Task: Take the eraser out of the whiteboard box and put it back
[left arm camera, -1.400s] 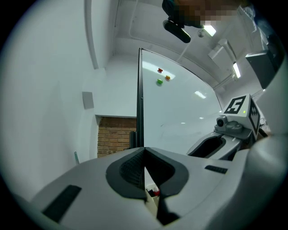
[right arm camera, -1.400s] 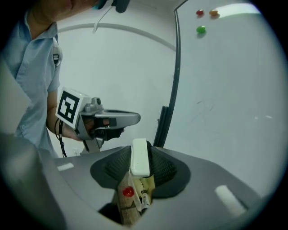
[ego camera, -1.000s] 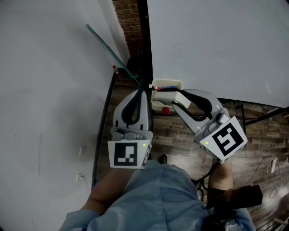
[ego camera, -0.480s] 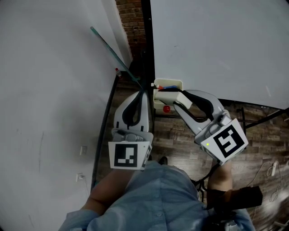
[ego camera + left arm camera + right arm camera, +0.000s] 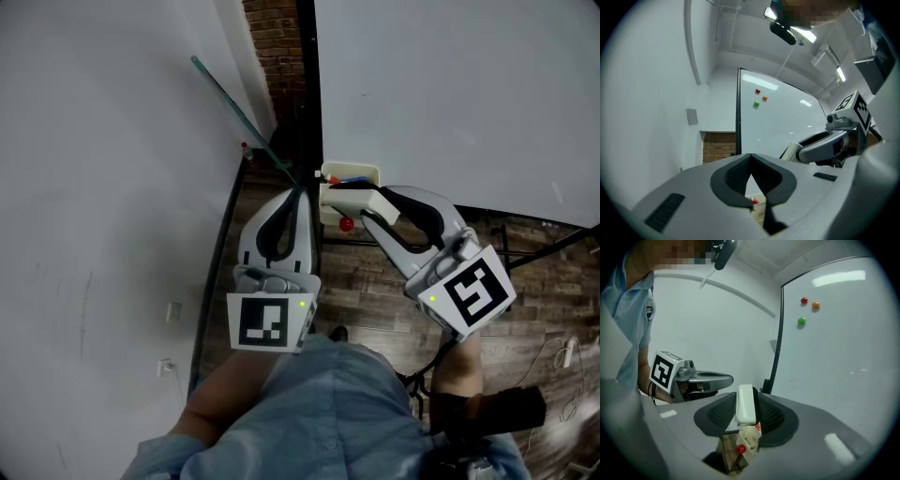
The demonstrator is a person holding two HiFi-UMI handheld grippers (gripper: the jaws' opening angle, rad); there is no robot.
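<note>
White wall (image 5: 103, 187) fills the left of the head view and a whiteboard (image 5: 450, 94) the right. A black frame edge (image 5: 308, 94) and a narrow strip of brick (image 5: 272, 42) run between them, and plank floor (image 5: 375, 281) lies below. A thin teal rod (image 5: 234, 105) leans across the wall's corner towards the frame.

The whiteboard box (image 5: 350, 174), small and white, hangs at the board's lower left corner just beside the frame, with a red knob (image 5: 346, 224) under it. The right gripper (image 5: 367, 210) is clamped on the white eraser (image 5: 745, 405), which stands upright between its pads directly over the box's open top. I cannot tell whether its lower end touches the rim.

The left gripper (image 5: 298, 191) has its jaws closed together on nothing. It sits just left of the box against the frame line, so the gap on that side is tight. To the right of the box, the board's bottom edge and the floor beneath it are open. Red (image 5: 804, 300), orange (image 5: 815, 305) and green (image 5: 801, 321) magnets sit high on the board, well apart from the box.
</note>
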